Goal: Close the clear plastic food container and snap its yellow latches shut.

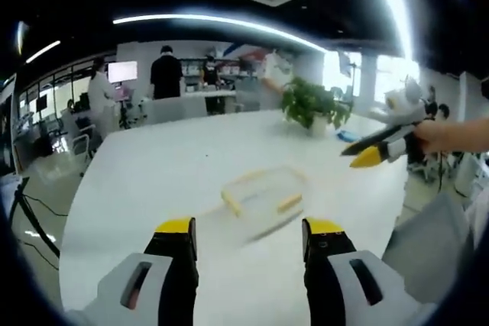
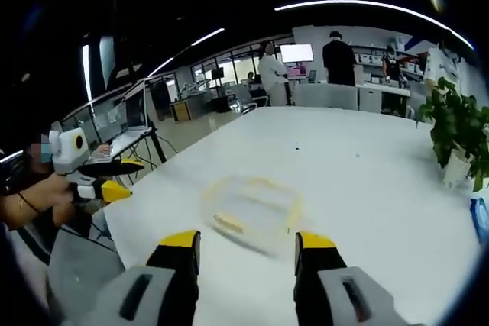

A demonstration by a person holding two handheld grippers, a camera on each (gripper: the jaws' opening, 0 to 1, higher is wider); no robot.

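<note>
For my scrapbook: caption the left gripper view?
Open tongs face a clear container on a white table.

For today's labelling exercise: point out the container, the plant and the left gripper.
container [image 1: 263, 200], left gripper view, on its clear lid
plant [image 1: 312, 102], left gripper view, on its leaves
left gripper [image 1: 248, 238], left gripper view, between its fingertips

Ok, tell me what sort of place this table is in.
Probably an open-plan office or lab: a long white table with a potted plant, a lit monitor at the back desks, and people standing there.
</note>
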